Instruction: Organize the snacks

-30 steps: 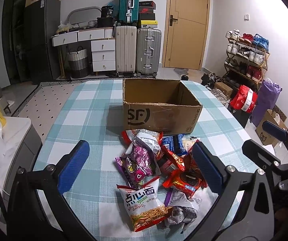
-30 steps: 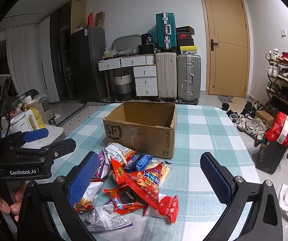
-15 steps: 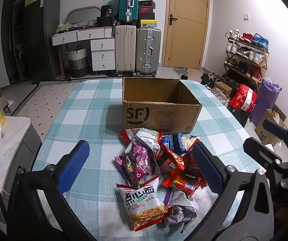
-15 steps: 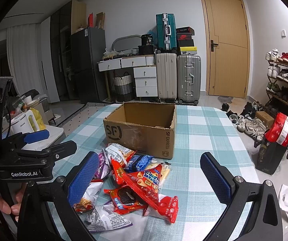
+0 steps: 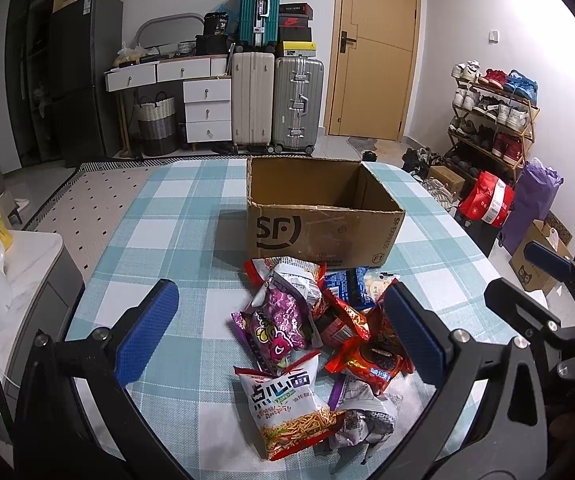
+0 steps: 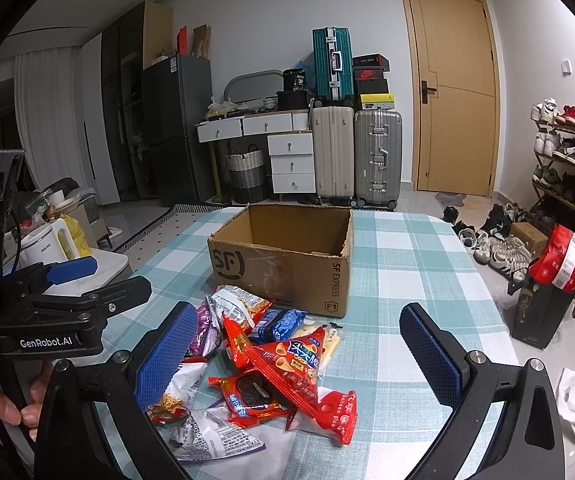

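Left wrist view: left claw [image 5: 281, 328] spread wide, gripping nothing, low in the frame over the snack pile [image 5: 319, 344] on the checked bench [image 5: 159, 216]; noodle packet [image 5: 287, 408] nearest the lens, purple packet [image 5: 277, 320] above it; the right claw's frame shows at the right edge.
Right wrist view: right claw [image 6: 301, 354] equally wide, empty — here alone a red cone-snack packet [image 6: 291, 360] tops the pile; a hand [image 6: 11, 404] grips the left claw's handle at lower left.
Count: one cardboard box [image 6: 283, 260], three suitcases [image 6: 353, 156] at the back wall.
Box: centre frame, just behind the pile, open — no snacks visible inside.
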`<state>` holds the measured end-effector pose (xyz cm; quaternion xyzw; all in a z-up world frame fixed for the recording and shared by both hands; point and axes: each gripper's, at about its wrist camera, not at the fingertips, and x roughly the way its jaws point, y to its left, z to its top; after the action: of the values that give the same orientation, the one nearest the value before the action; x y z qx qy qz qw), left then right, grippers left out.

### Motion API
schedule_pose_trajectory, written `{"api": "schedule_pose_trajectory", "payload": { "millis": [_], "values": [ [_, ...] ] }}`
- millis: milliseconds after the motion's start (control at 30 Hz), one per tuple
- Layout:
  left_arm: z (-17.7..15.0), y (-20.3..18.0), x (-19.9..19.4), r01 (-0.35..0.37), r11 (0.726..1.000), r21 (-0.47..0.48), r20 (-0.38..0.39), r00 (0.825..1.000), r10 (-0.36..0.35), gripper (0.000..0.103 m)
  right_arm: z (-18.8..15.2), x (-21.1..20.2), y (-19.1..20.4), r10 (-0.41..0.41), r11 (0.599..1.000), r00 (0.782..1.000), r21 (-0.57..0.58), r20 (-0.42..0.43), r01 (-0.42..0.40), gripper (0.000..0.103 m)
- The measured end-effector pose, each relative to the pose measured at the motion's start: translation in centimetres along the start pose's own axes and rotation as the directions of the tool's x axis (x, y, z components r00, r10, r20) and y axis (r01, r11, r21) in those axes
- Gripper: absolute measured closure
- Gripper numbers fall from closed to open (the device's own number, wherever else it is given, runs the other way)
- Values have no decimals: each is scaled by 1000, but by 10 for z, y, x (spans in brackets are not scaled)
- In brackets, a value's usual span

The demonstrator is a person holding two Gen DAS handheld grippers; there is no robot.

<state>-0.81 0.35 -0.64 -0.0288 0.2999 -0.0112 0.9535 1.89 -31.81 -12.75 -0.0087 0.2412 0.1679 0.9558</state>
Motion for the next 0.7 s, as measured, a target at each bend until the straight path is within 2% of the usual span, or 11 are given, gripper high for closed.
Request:
{"api": "schedule_pose_trajectory", "payload": {
  "millis": [700],
  "values": [
    [-6,13,1,-1,1000,-5,-12,1000,1,1,-6,6,4,7,1000,1000,-8,-13,-7,0]
  ]
}}
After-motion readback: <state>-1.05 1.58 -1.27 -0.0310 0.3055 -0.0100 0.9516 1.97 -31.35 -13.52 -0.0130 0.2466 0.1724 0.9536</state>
